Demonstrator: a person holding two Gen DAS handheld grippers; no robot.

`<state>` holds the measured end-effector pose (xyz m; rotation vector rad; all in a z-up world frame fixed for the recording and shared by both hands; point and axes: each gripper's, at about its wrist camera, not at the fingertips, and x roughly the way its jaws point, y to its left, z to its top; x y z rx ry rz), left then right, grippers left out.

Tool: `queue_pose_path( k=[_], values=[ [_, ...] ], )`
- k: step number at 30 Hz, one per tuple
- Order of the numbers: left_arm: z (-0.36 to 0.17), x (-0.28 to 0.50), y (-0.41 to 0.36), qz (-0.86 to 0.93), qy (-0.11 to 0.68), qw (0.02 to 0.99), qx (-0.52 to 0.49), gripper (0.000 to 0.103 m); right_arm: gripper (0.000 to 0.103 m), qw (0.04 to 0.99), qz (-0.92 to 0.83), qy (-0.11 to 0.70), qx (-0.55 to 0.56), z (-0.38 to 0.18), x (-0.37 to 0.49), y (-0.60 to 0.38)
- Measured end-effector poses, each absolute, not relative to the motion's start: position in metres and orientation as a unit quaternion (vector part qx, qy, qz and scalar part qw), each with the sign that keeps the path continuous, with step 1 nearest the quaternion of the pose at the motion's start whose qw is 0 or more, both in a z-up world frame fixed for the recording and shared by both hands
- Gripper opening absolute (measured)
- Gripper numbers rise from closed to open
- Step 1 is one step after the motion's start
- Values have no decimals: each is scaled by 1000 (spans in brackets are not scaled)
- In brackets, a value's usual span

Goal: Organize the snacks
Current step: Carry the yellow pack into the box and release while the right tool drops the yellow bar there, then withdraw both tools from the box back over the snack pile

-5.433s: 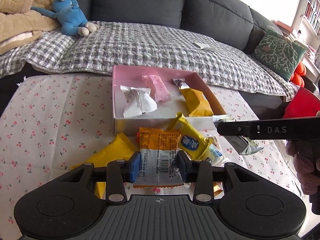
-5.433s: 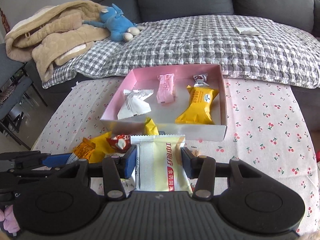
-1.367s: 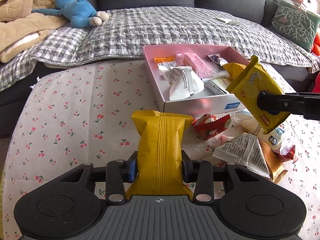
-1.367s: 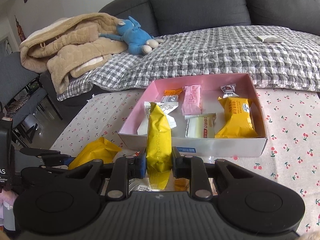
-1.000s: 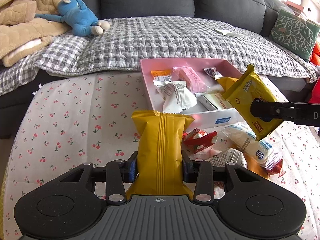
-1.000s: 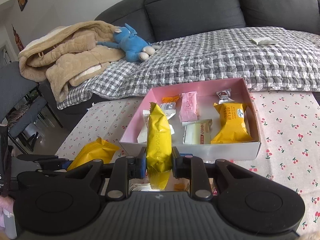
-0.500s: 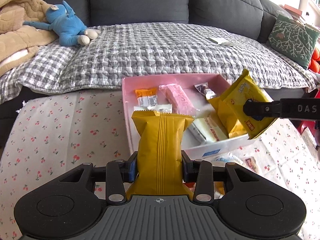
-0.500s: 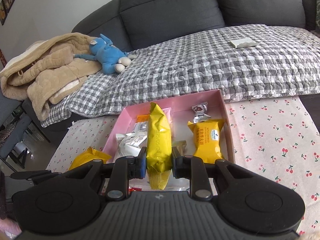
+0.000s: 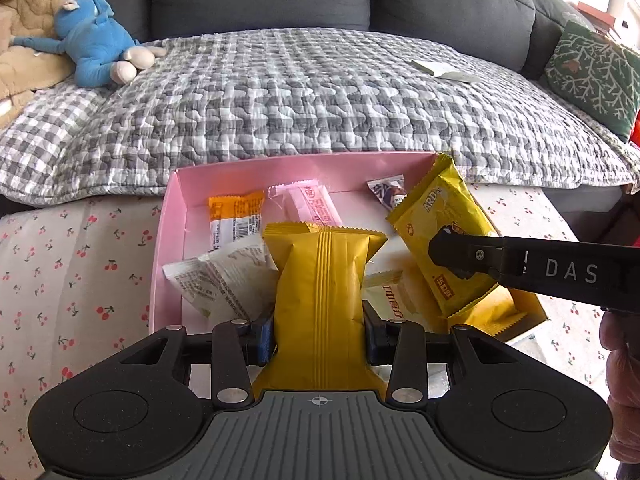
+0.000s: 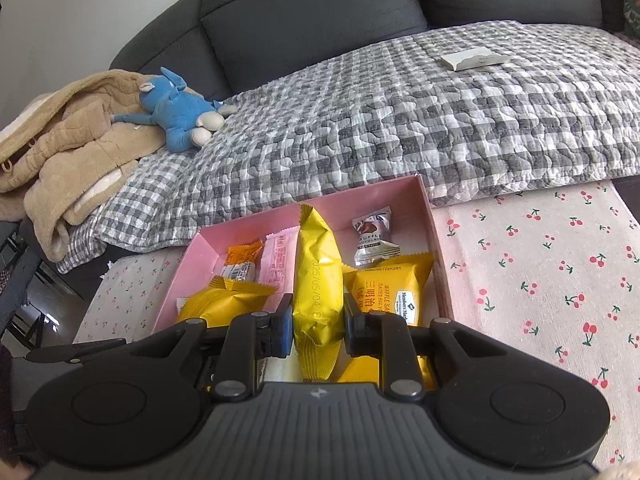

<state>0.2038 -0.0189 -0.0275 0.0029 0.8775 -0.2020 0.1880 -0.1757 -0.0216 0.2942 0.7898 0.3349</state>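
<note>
A pink box (image 9: 168, 216) sits on the cherry-print table and holds several wrapped snacks: an orange packet (image 9: 234, 216), a pink bar (image 9: 314, 208), a white packet (image 9: 216, 280) and a chocolate (image 10: 374, 240). My left gripper (image 9: 318, 334) is shut on a plain yellow snack bag (image 9: 320, 300), held over the box's near left part. My right gripper (image 10: 316, 324) is shut on a yellow ARD snack pack (image 10: 318, 276), held edge-up over the box's middle; it also shows in the left wrist view (image 9: 440, 232). A yellow waffle pack (image 10: 394, 292) lies in the box under it.
A sofa with a grey checked quilt (image 9: 320, 92) stands right behind the table. On it lie a blue plush toy (image 9: 92, 36), a tan blanket (image 10: 60, 148), a small white pack (image 10: 474, 58) and a green cushion (image 9: 592, 72). Cherry-print tablecloth (image 10: 560, 264) extends right of the box.
Both grippers have moved forward and down, from in front of the box to over it, each still holding its yellow snack. The loose snack pile has dropped out of view.
</note>
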Motion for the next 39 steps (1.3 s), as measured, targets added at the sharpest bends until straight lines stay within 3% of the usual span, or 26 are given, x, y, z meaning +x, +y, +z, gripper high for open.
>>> queue_pose_path(
  k=[20,25,27,39],
  values=[
    [-45,231,-13,-87,421,903,24,43,23,907,179,362,120,-32,209,-165],
    [-35,220,-14,-107,409,906,24,59,43,911,182,350,118,-22,203,-165],
    [-31,214,-15,-110,404,908,27,70,47,913,184,346,113,-18,200,-166],
    [-10,163,-3,-127,385,913,36,85,67,919,178,343,77,10,171,-160]
  ],
)
